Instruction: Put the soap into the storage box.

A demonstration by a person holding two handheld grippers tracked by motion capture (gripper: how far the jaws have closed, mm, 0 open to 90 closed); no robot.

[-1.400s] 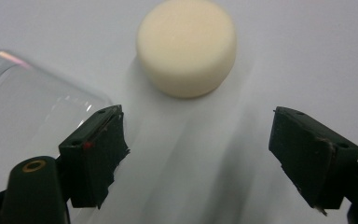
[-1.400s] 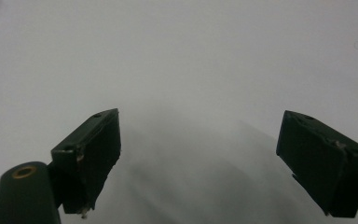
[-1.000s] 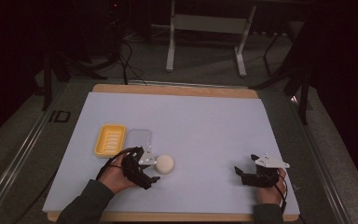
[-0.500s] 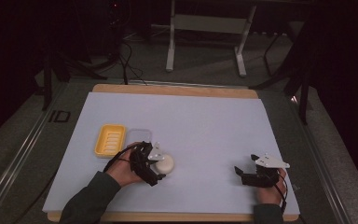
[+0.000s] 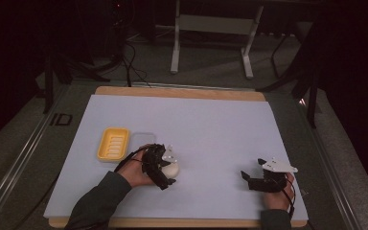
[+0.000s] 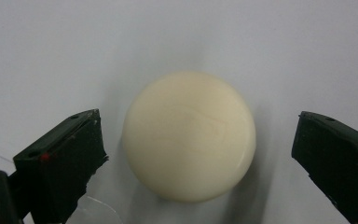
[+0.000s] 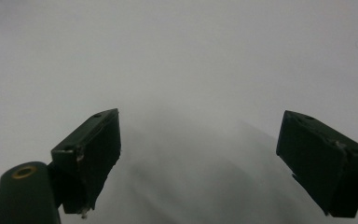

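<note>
The cream-coloured ball (image 5: 170, 168) rests on the white sheet (image 5: 211, 129) that covers the table, just to the right of and a little nearer the person than the yellow tray (image 5: 113, 143), which lies on the sheet's left part with a clear lid (image 5: 141, 140) touching its right side. The left gripper (image 5: 168, 172) sits at the ball. In the left gripper view the ball (image 6: 189, 136) lies between the two black jaws, with a gap of white sheet on either side of it, so the pads do not press on it. Those jaws have just been opening and now stand wide apart around the ball, holding nothing. The right gripper (image 5: 247, 178) rests on the sheet well to the right of the yellow tray, near the sheet's front right corner. In the right gripper view its jaws are spread wide over bare sheet (image 7: 191, 70), with nothing between them.
</note>
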